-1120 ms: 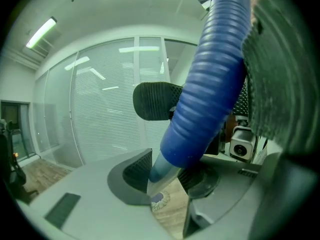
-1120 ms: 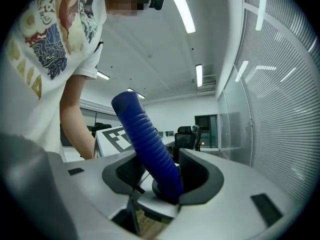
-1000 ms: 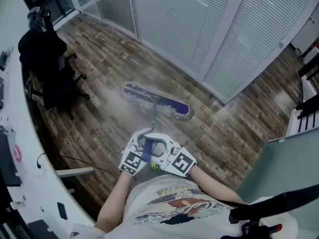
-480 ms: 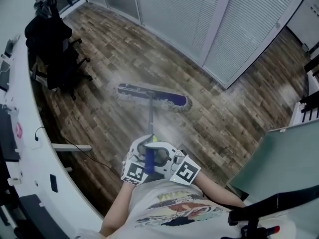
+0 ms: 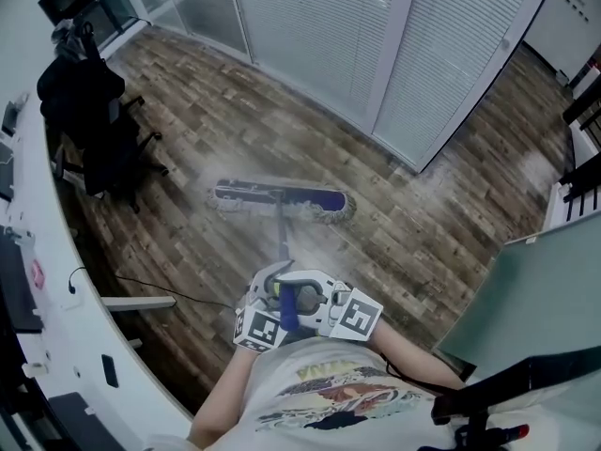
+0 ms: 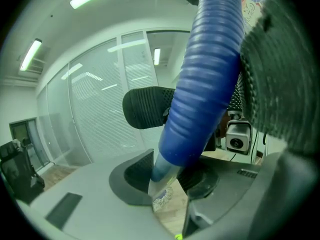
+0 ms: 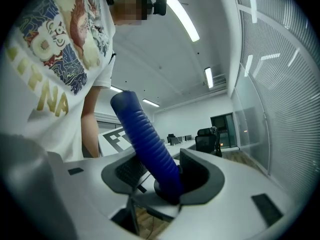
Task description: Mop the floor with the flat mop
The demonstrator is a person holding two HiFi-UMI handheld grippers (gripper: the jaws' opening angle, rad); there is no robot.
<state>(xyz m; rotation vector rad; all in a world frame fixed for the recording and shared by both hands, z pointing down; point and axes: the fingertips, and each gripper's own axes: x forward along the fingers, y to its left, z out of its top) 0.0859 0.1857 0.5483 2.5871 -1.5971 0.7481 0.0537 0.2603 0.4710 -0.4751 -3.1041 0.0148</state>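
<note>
The flat mop's head (image 5: 280, 198), blue with a pale fringe, lies flat on the wood floor (image 5: 441, 224). Its thin pole (image 5: 283, 242) runs back to a ribbed blue grip (image 5: 289, 310) in front of the person's chest. My left gripper (image 5: 272, 294) holds the grip's lower end (image 6: 170, 154), jaws closing on it. My right gripper (image 5: 315, 299) clamps the grip (image 7: 150, 144) from the other side, its jaws easing apart though the pads still touch it. In the left gripper view the jaws (image 6: 167, 176) straddle the pole; in the right gripper view the jaws (image 7: 167, 176) straddle the blue grip.
A black office chair (image 5: 94, 130) draped with dark clothing stands at the back left. A white curved desk (image 5: 42, 289) runs down the left, with a cable (image 5: 141, 297) on the floor beside it. Glass walls with blinds (image 5: 376, 45) close the far side. A grey-green panel (image 5: 535, 289) stands at the right.
The mop head has slid leftward across the floor and now lies more squarely across the picture. Both grippers, still on the grip, have drawn closer to the person's body.
</note>
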